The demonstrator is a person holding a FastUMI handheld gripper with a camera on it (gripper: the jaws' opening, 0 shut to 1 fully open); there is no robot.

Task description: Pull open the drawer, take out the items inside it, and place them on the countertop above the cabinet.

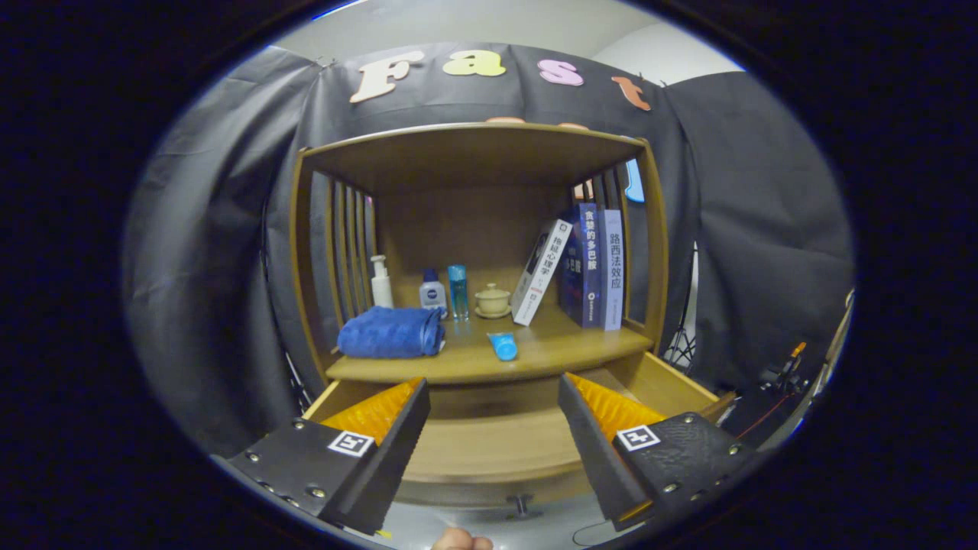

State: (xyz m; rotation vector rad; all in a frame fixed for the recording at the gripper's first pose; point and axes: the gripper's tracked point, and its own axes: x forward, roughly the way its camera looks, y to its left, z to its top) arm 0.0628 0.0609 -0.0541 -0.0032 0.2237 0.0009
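Observation:
The wooden drawer (497, 447) stands pulled open beneath the cabinet's countertop (550, 347); its bare floor shows between my fingers, with its knob (521, 504) at the front. My gripper (493, 397) hangs open above the drawer, nothing between its fingers. On the countertop lie a rolled blue towel (391, 333) at the left and a small blue tube (503, 346) near the front edge, just beyond the fingers.
At the back of the countertop stand a white pump bottle (380, 283), a small white-and-blue bottle (432, 293), a clear blue bottle (458, 291), a lidded cup on a saucer (493, 301) and three books (588, 263). A shelf board (474, 149) roofs the compartment.

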